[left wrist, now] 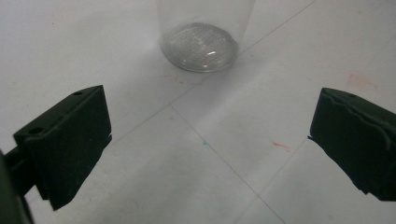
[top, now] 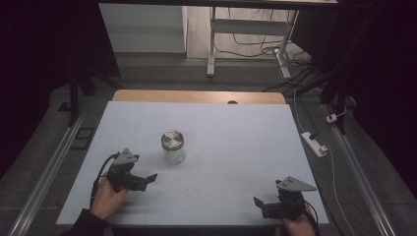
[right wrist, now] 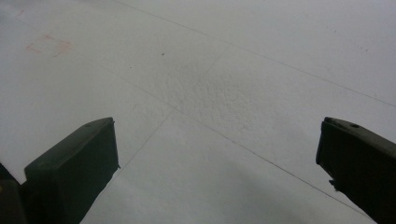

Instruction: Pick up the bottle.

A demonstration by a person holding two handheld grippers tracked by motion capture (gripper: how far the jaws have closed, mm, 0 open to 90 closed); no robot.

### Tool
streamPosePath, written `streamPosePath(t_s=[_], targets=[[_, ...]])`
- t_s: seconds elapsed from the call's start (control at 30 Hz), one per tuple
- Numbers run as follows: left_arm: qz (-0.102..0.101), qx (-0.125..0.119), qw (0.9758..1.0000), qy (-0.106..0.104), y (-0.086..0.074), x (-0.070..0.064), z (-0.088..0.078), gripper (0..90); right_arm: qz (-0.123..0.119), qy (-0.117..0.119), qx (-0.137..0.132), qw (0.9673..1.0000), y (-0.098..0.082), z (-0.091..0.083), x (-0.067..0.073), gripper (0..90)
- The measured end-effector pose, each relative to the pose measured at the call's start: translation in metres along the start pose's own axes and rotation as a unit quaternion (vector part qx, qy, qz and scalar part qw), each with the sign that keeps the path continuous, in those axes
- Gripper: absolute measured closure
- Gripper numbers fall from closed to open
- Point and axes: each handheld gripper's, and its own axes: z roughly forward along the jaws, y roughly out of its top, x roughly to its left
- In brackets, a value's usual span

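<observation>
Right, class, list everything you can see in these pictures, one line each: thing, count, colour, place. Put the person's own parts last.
Glass jar: one, clear with a silver metal lid, standing left of the table's middle, ahead of the left claw.
Table: one, white top with a wooden far edge, centre.
Power strip: one, white, on the floor right of the table.
Desk frame: one, white, beyond the table.
Cables: several, dark, on the floor behind.
Left claw: one, black, jaws apart, near-left of the table.
Right claw: one, black, jaws apart, near-right corner.
Hands: two; left hand, right hand, at the near edge.

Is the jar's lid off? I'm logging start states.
No, the jar stands upright with its metal lid on top.
</observation>
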Motion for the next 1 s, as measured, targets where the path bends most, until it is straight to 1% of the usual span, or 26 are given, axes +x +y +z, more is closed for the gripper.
streamPosePath(t_s=[0.03, 0.07, 0.1, 0.23, 0.3, 0.33, 0.37, 0.4, 0.43, 0.53, 0.6, 0.63, 0.73, 0.77, 0.8, 0.87, 0.9, 0.93, 0.97, 1.0], targets=[[0.001, 0.007, 1.0, 0.002, 0.003, 0.0, 0.002, 0.0, 0.0, 0.0, 0.0, 1.0, 0.0, 0.0, 0.0, 0.0], [0.001, 0.007, 1.0, 0.002, 0.003, 0.0, 0.002, 0.0, 0.0, 0.0, 0.001, 1.0, 0.0, 0.0, 0.0, 0.0], [-0.001, 0.016, 0.9999, 0.0, 0.008, 0.0, 0.007, 0.0, -0.001, 0.0, 0.001, 1.0, 0.0, 0.0, 0.0, 0.0], [0.002, 0.022, 0.9997, -0.01, 0.019, 0.001, 0.016, 0.1, -0.002, 0.0, 0.001, 1.0, 0.0, 0.0, 0.0, 0.0], [0.0, 0.021, 0.9997, -0.013, 0.021, 0.001, 0.018, 0.0, -0.002, 0.0, 0.001, 1.0, 0.0, 0.0, 0.0, 0.0], [0.0, 0.02, 0.9996, -0.019, 0.026, 0.003, 0.023, 0.1, -0.002, 0.0, 0.001, 1.0, 0.0, 0.0, 0.0, 0.0], [0.0, 0.02, 0.9996, -0.019, 0.026, 0.003, 0.023, 0.1, -0.002, 0.0, 0.001, 1.0, 0.0, 0.0, 0.0, 0.0], [0.001, 0.02, 0.9996, -0.02, 0.029, 0.003, 0.025, 0.1, -0.002, 0.0, 0.002, 1.0, 0.0, 0.0, 0.0, 0.0], [0.0, 0.017, 0.9997, -0.017, 0.034, 0.004, 0.029, 0.0, -0.002, 0.0, 0.002, 1.0, 0.0, 0.0, 0.0, 0.0], [-0.001, 0.015, 0.9997, -0.019, 0.038, 0.006, 0.034, 0.0, -0.002, 0.0, 0.001, 1.0, 0.0, 0.0, 0.0, 0.0], [-0.002, 0.014, 0.9998, -0.016, 0.042, 0.008, 0.039, 0.0, -0.002, 0.0, 0.002, 1.0, 0.0, 0.0, 0.0, 0.0], [-0.004, 0.011, 0.9997, -0.02, 0.045, 0.009, 0.044, 0.0, -0.002, 0.0, 0.002, 1.0, 0.0, 0.0, 0.0, 0.0], [0.004, 0.012, 0.9997, -0.022, 0.05, 0.011, 0.051, 0.0, -0.002, 0.0, 0.002, 1.0, 0.0, 0.0, 0.0, 0.0], [0.004, 0.012, 0.9997, -0.022, 0.05, 0.011, 0.051, 0.0, -0.002, 0.0, 0.002, 1.0, 0.0, 0.0, 0.0, 0.0], [0.011, 0.015, 0.9996, -0.02, 0.053, 0.01, 0.056, 0.0, -0.001, 0.0, 0.002, 1.0, 0.0, 0.0, 0.0, 0.0], [0.014, 0.016, 0.9995, -0.022, 0.054, 0.01, 0.059, 0.0, -0.001, 0.0, 0.002, 1.0, 0.0, 0.0, 0.0, 0.0], [0.02, 0.015, 0.9994, -0.024, 0.057, 0.01, 0.064, 0.0, -0.001, 0.0, 0.002, 1.0, 0.0, 0.0, 0.0, 0.0], [0.024, 0.014, 0.9993, -0.023, 0.058, 0.009, 0.067, 0.0, -0.002, 0.0, 0.002, 1.0, 0.0, 0.0, 0.0, 0.0], [0.024, 0.014, 0.9993, -0.023, 0.058, 0.009, 0.067, 0.0, -0.002, 0.001, 0.002, 1.0, 0.0, 0.0, 0.0, 0.0], [0.03, 0.016, 0.9991, -0.025, 0.061, 0.009, 0.071, 0.0, -0.002, 0.001, 0.002, 1.0, 0.0, 0.0, 0.0, 0.0]])
